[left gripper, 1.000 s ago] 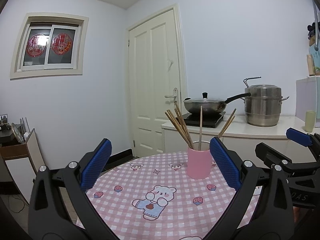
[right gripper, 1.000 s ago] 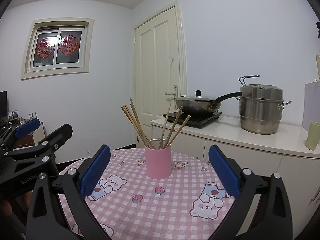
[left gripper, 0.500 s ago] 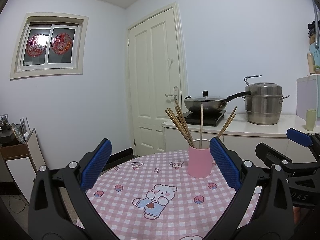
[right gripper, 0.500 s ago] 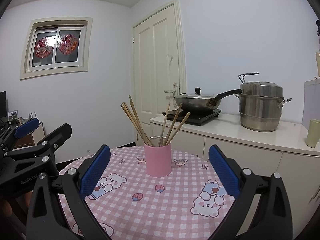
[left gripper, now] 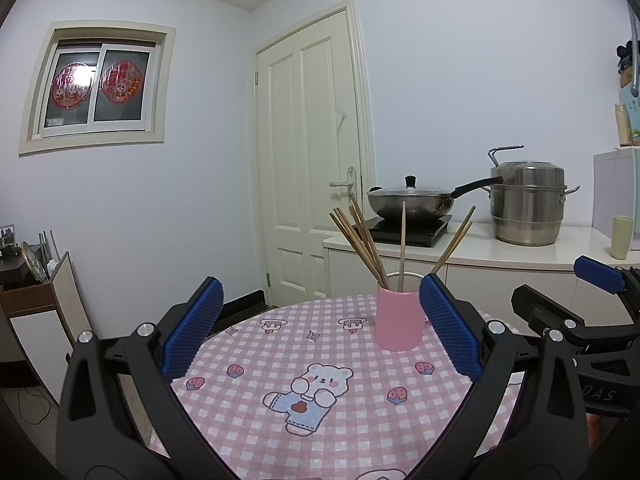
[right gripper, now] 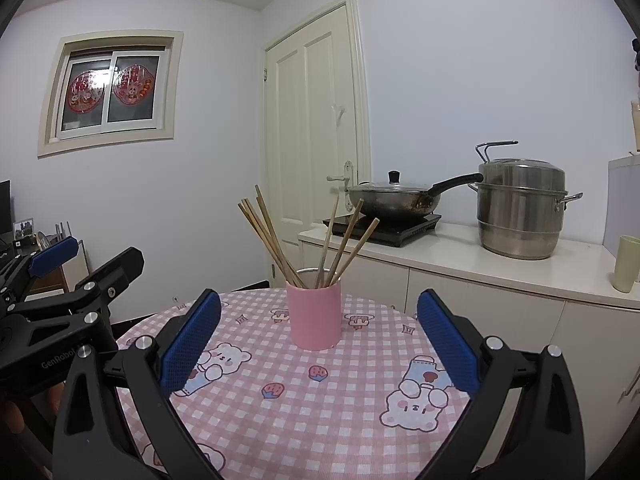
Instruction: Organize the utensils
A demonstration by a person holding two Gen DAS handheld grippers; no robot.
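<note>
A pink cup (left gripper: pixel 399 320) stands upright on the round table with the pink checked cloth (left gripper: pixel 320 400). Several wooden chopsticks (left gripper: pixel 362 240) stand in it, fanned out. The cup also shows in the right wrist view (right gripper: pixel 315 316), with its chopsticks (right gripper: pixel 272 236). My left gripper (left gripper: pixel 320 332) is open and empty, held above the table short of the cup. My right gripper (right gripper: pixel 318 340) is open and empty, also short of the cup. Each gripper shows at the edge of the other's view.
Behind the table runs a white counter (left gripper: pixel 520 252) with a lidded wok on a black hob (left gripper: pixel 408 204), a steel steamer pot (left gripper: pixel 528 200) and a pale green cup (left gripper: pixel 621 237). A cream door (left gripper: pixel 312 152) is behind; a low cabinet (left gripper: pixel 36 304) stands at left.
Both views have shifted slightly; the cup sits a little lower and nearer in the right wrist view. Both grippers stay open and empty.
</note>
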